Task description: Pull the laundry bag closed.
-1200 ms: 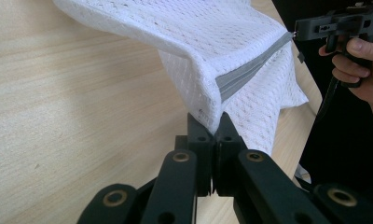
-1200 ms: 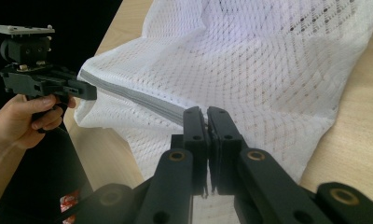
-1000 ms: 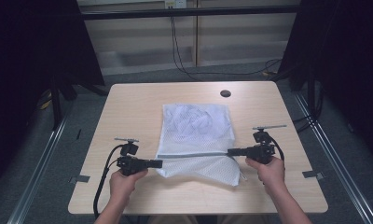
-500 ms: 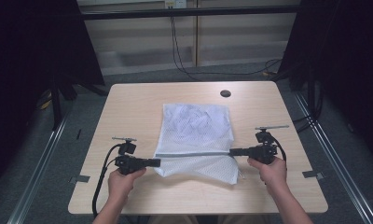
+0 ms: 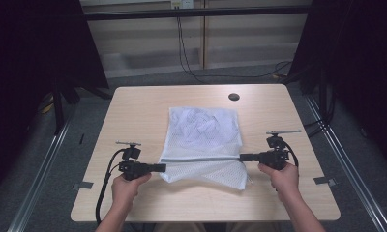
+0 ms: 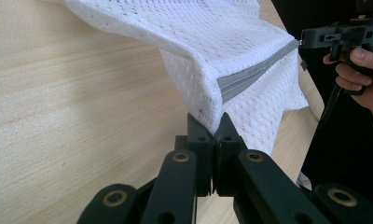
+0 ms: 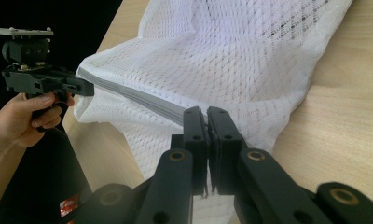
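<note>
From above I see a white mesh bag (image 5: 203, 142) lying mid-table (image 5: 133, 111), its grey zipper band (image 5: 201, 158) stretched between my left gripper (image 5: 161, 167) and right gripper (image 5: 242, 157). My left gripper view shows the jaws clenched on the bag's corner (image 6: 212, 119), lifted off the wood. My right gripper view shows those jaws clamped on the opposite zipper end (image 7: 175, 112).

Even overhead light on the pale worktop (image 5: 133, 111), soft faint shadows, dark murky surroundings in the high view, slightly soft focus, near jaws blurred in both gripper views
</note>
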Tool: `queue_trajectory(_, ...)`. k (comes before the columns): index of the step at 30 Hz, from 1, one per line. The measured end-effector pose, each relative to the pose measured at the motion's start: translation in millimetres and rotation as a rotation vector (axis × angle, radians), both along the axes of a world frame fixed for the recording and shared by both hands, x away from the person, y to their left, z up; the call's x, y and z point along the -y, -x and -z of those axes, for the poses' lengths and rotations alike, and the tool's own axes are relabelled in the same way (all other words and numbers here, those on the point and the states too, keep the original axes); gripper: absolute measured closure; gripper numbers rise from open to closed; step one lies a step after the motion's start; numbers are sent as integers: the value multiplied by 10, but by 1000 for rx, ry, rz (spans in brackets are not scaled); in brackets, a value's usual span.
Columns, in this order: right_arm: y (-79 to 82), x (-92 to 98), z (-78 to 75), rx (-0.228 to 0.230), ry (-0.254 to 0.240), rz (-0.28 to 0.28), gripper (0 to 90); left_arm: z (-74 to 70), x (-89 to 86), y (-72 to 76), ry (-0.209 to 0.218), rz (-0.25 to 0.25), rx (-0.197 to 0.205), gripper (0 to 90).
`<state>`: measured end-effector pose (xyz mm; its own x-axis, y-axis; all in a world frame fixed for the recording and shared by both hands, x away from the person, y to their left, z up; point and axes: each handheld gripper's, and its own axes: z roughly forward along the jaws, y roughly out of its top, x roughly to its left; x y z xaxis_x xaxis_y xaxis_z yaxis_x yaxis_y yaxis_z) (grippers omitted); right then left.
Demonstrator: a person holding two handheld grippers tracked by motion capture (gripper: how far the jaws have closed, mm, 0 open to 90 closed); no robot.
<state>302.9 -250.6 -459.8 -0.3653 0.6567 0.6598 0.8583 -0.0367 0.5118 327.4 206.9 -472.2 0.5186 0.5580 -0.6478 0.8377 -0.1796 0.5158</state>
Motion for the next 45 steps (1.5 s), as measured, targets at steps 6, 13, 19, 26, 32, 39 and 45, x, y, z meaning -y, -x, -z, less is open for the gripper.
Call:
queue_trajectory(6,3,29,-9,0,4,16,869,-14,-35,-3,-2,-10,8,886)
queue_trajectory(13,8,26,-10,-1,6,14,868,-17,-40,-7,0,-11,7,886)
queue_trajectory(19,27,37,-14,4,6,16,869,-8,-28,-11,1,-9,3,886)
queue_trajectory(26,23,25,-11,1,15,13,869,-17,-41,-8,-2,-14,4,886)
queue_trajectory(32,24,65,-16,2,8,24,869,-22,-49,-5,0,-26,5,887)
queue_trajectory(39,23,63,-17,4,12,20,869,-18,-61,-11,-5,-16,6,887)
queue_trajectory(45,25,66,-23,9,26,22,869,-18,-79,-10,-3,-33,0,887)
